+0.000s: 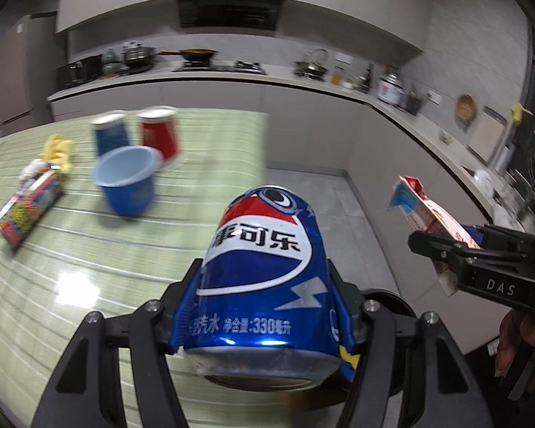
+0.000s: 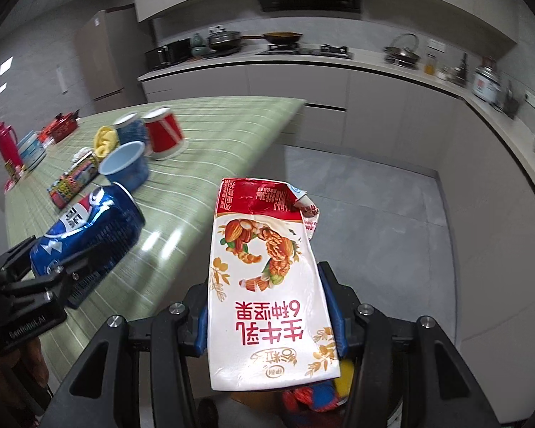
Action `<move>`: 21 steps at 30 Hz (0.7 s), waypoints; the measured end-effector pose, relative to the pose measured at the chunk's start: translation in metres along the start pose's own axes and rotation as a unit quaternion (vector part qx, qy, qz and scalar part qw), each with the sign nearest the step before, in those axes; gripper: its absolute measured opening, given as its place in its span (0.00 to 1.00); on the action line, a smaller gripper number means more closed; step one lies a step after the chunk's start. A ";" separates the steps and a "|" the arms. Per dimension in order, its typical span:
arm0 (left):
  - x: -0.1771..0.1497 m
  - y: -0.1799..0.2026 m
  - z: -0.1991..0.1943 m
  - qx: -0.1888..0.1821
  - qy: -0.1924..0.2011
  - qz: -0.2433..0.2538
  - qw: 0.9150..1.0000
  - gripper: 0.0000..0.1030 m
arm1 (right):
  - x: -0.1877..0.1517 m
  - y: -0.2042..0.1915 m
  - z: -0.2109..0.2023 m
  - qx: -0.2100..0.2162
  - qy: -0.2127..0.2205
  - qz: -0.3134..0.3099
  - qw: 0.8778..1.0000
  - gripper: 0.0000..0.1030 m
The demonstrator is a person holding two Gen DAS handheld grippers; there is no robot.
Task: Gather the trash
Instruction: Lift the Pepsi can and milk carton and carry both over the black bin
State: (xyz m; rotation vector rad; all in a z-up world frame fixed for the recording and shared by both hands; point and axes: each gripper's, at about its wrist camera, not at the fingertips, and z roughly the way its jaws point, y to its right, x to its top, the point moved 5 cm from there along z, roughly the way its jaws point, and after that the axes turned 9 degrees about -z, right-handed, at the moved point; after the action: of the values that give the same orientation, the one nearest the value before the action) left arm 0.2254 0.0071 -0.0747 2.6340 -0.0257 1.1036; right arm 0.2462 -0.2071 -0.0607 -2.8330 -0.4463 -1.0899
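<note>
My left gripper [image 1: 267, 285] squeezes the dented Pepsi can [image 1: 264, 267] and my right gripper [image 2: 271, 306] squeezes the milk carton [image 2: 267, 285], both pointing long-ways forward, off the table's [image 1: 125, 249] edge.

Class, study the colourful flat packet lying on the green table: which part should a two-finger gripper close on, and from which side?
Probably grip the colourful packet across its narrow width near the middle, coming from above. It lies flat and long on the green table, so only its long edges offer opposing faces.
</note>
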 end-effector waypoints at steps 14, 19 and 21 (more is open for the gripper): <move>-0.068 0.103 0.039 -0.045 -0.067 0.046 0.996 0.62 | -0.086 0.079 -0.028 -0.035 -0.032 0.061 0.997 0.51; -0.094 0.117 0.053 -0.042 -0.090 0.042 0.994 0.62 | -0.116 0.087 -0.020 -0.030 -0.052 0.073 0.996 0.51; -0.106 0.122 0.059 -0.040 -0.100 0.039 0.993 0.62 | -0.128 0.090 -0.013 -0.025 -0.061 0.079 0.995 0.51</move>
State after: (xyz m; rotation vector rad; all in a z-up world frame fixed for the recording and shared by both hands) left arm 0.1766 -0.1354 -0.1573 2.6804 -0.2113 0.8385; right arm 0.1745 -0.3260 -0.1331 -2.9308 -0.2006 -0.9150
